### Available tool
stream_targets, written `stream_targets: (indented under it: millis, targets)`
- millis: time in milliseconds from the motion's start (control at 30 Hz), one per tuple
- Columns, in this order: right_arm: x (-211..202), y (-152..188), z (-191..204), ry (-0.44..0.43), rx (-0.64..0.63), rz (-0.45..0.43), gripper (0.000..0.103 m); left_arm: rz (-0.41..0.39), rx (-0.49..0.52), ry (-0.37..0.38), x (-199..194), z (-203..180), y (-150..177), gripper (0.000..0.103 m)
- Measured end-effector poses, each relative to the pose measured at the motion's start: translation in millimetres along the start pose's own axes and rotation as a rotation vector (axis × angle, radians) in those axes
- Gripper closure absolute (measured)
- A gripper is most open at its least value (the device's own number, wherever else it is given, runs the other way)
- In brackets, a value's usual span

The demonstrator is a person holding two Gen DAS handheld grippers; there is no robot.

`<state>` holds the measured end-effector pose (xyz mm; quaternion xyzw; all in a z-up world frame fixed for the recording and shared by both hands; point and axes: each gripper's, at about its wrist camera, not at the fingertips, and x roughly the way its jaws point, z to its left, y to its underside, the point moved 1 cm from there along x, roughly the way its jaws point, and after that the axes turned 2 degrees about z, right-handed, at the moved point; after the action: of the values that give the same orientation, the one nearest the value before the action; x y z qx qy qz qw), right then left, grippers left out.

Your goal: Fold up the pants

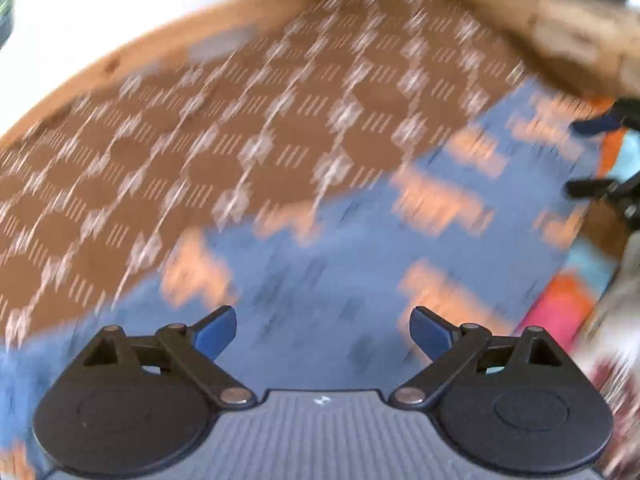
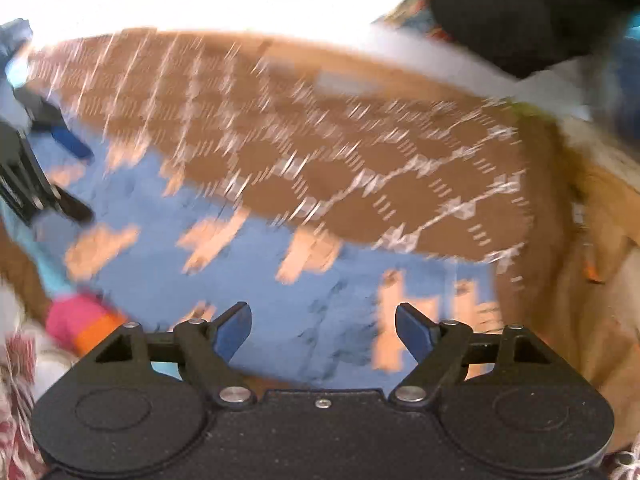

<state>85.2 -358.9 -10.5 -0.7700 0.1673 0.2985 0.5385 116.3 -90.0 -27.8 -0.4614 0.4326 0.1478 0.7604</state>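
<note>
Blue pants with orange patches [image 1: 340,264] lie flat on a brown patterned cloth [image 1: 200,152]; both views are blurred by motion. My left gripper [image 1: 323,330] is open and empty just above the blue fabric. My right gripper [image 2: 323,326] is also open and empty above the same pants [image 2: 280,280]. The right gripper's fingers [image 1: 592,156] show at the right edge of the left wrist view. The left gripper's fingers [image 2: 68,176] show at the left edge of the right wrist view.
The brown patterned cloth [image 2: 340,168] covers a wooden table [image 1: 132,56]. A pink and orange garment [image 1: 560,312] lies beside the pants, also in the right wrist view [image 2: 80,320]. Tan fabric [image 2: 580,280] is heaped at the right. A dark object [image 2: 520,8] sits beyond the table.
</note>
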Motion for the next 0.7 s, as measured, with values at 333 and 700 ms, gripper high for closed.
stream_targets:
  millis: [333, 700]
  targets:
    - [-0.2, 1.8, -40.8, 0.219, 0.176, 0.027, 0.007, 0.062, -0.198, 0.041, -36.2, 108.9, 49.9, 0.005]
    - [102.1, -118.5, 11.3, -0.328, -0.164, 0.089, 0.022, 0.009, -0.173, 0.065, 30.3, 155.3, -60.4, 0.017]
